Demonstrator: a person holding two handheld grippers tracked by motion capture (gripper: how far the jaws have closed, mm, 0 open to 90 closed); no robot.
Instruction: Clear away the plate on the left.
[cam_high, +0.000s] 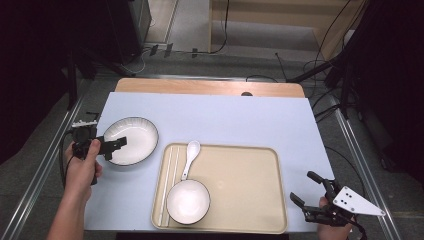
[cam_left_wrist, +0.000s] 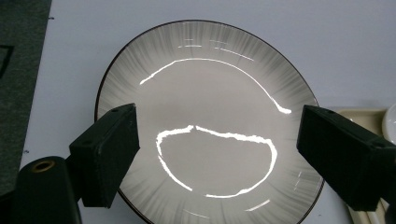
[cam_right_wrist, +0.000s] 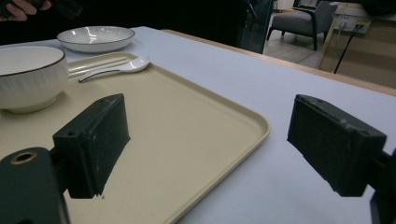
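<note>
A shallow white plate (cam_high: 135, 137) with a dark rim lies on the pale blue table cover, left of the tray. My left gripper (cam_high: 116, 147) hovers over the plate's left edge, open. In the left gripper view the plate (cam_left_wrist: 210, 107) spreads under the jaws and my left gripper (cam_left_wrist: 217, 154) has nothing pinched between them. My right gripper (cam_high: 302, 186) stands open at the table's front right corner, just off the tray. In the right gripper view my right gripper (cam_right_wrist: 210, 140) looks across the beige tray (cam_right_wrist: 187, 121) with nothing between its jaws.
The beige tray (cam_high: 240, 170) carries a white bowl (cam_high: 188, 201) at its front left, a white spoon (cam_high: 190, 156) behind it and pale chopsticks (cam_high: 167, 185) along its left side. The tray's right half is bare. A wooden strip (cam_high: 210, 87) edges the far side.
</note>
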